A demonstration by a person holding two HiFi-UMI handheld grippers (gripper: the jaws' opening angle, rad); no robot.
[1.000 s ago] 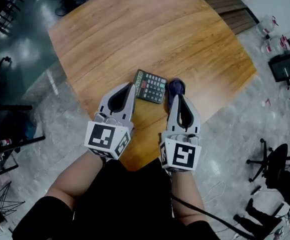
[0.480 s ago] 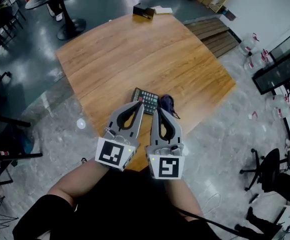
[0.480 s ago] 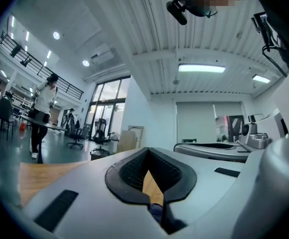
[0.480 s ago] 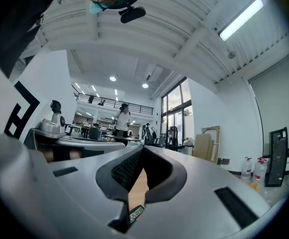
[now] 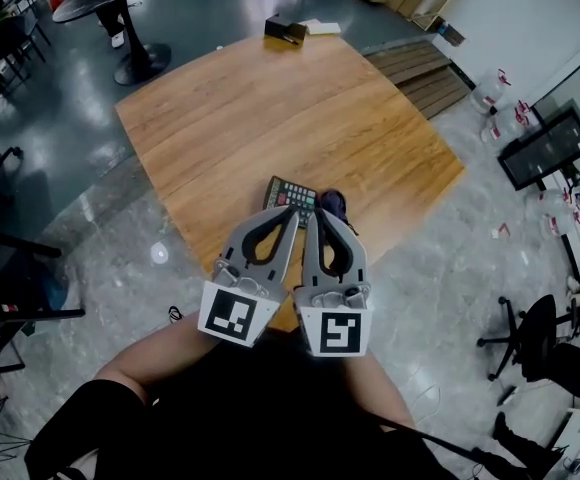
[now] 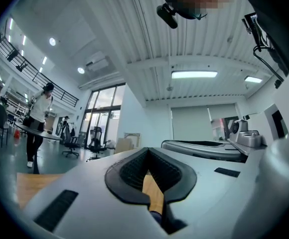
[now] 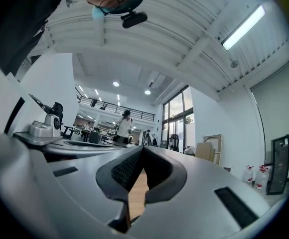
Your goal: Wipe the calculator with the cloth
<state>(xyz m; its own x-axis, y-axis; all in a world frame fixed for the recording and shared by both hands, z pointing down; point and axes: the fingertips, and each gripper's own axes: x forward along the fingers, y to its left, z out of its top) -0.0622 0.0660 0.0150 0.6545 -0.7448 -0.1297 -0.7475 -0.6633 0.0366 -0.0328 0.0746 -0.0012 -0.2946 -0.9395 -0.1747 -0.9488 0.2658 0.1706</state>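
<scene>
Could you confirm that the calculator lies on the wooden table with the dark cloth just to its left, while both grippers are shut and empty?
Not quite: the head view shows the cloth lying just to the right of the calculator, not to its left. The rest stands: both lie on the wooden table, and the left gripper and the right gripper are shut and empty.

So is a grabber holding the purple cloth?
No, the purple cloth lies on the table beside the calculator; the left gripper and right gripper are shut, empty.

Wooden table (image 5: pixel 270 98), black office chair (image 5: pixel 536 334)
</scene>
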